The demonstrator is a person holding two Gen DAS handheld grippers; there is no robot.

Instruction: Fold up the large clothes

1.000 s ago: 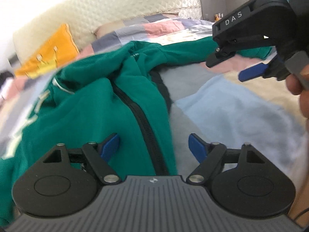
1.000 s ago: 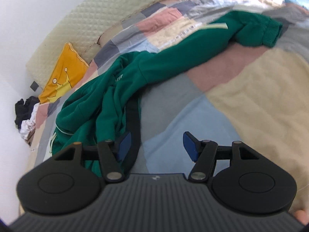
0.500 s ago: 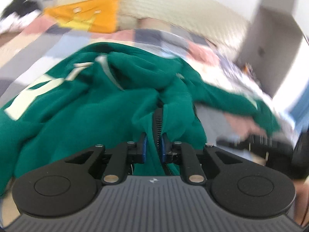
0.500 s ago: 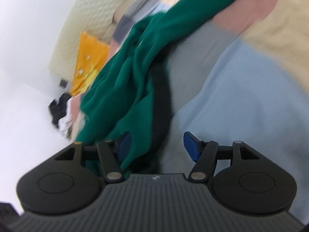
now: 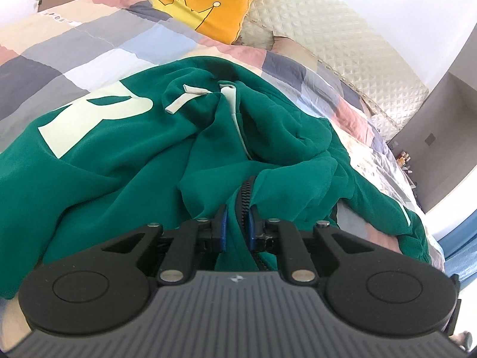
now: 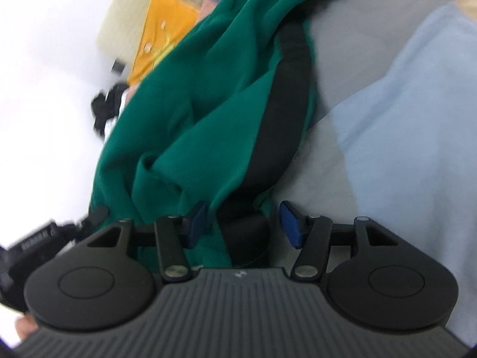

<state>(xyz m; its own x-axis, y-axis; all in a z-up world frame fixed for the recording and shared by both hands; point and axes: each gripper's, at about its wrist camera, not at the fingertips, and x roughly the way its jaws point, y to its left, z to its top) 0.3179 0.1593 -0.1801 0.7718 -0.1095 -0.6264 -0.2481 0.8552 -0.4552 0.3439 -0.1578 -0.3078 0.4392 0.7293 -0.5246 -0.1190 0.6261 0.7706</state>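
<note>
Your left gripper is pinched tight on the green zip hoodie right at its black zipper. Your right gripper is wide apart, its blue pads around the hoodie's black hem. The hoodie lies crumpled on the patchwork quilt.

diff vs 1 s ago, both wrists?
The left hand-held gripper, open a second ago, has closed on the zipper edge of the green hoodie. The right hand-held gripper moved in low over the hoodie's black hem; its jaws are still open, fabric between them. The hoodie stays crumpled on the patchwork quilt.
</note>
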